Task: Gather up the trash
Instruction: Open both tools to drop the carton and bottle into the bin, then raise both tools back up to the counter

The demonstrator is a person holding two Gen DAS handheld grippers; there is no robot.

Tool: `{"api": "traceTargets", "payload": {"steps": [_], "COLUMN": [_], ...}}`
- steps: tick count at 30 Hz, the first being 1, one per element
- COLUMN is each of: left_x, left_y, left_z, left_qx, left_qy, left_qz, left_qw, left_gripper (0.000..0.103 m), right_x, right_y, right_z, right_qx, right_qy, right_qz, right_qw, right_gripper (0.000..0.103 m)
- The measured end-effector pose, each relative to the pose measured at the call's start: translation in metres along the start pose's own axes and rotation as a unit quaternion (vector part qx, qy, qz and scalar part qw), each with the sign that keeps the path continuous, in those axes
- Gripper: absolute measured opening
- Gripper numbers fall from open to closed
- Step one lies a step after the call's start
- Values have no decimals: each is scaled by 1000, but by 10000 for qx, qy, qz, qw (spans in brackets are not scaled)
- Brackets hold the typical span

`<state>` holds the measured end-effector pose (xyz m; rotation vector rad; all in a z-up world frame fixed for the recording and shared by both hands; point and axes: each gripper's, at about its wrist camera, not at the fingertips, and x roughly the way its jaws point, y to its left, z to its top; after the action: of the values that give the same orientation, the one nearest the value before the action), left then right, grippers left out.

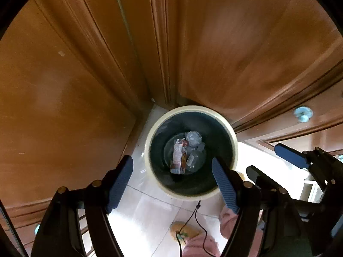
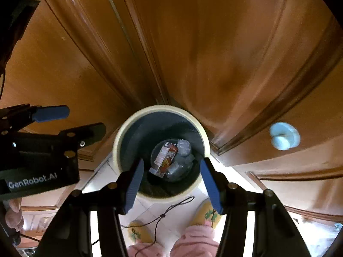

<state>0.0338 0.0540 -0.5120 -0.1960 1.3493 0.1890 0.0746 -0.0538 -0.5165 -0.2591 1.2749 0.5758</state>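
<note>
Deep inside bin [image 1: 225, 128] | carton [image 1: 178, 159] legible | clear trash [image 1: 194, 138] blurred

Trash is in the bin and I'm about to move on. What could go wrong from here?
1. A thin black cord dangles in front of the bin near the slippers; it could snag a gripper or foot.
2. The left gripper and right gripper, both open and empty, hang close together and could collide.
3. The wooden cabinet doors crowd the bin.

Both wrist views overhead, sharing bin [image 1: 234, 147]
</note>
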Motion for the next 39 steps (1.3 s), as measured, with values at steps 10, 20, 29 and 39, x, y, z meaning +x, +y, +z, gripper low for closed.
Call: {"api": "traceTargets", "payload": {"steps": [10,20,29,39], "left_x": [-123,-241,-334,-397], "left_y": [-7,-6,-15,-50], "left_z": [12,28,49,105], "left_qx": [78,-94,19,332], "left_qy": [-163,-271,-853,-1645], "left_qz": [-36,-48,-61,-114], "left_qw": [9998,9996,9963,9858], "left_gripper": [74,74,89,89], "right_x": [-122,-241,-329,-407], "right_y": [13,17,13,-24], "right_z": [26,49,74,113], "right_qx": [2,-117,-354,-219], "right_qy": [-68,-353,-715,-1533], "right_qz": [173,27,-121,-385], "right_qw": [9998,9993,9967,9872], "right_gripper": [56,56,56,56]}}
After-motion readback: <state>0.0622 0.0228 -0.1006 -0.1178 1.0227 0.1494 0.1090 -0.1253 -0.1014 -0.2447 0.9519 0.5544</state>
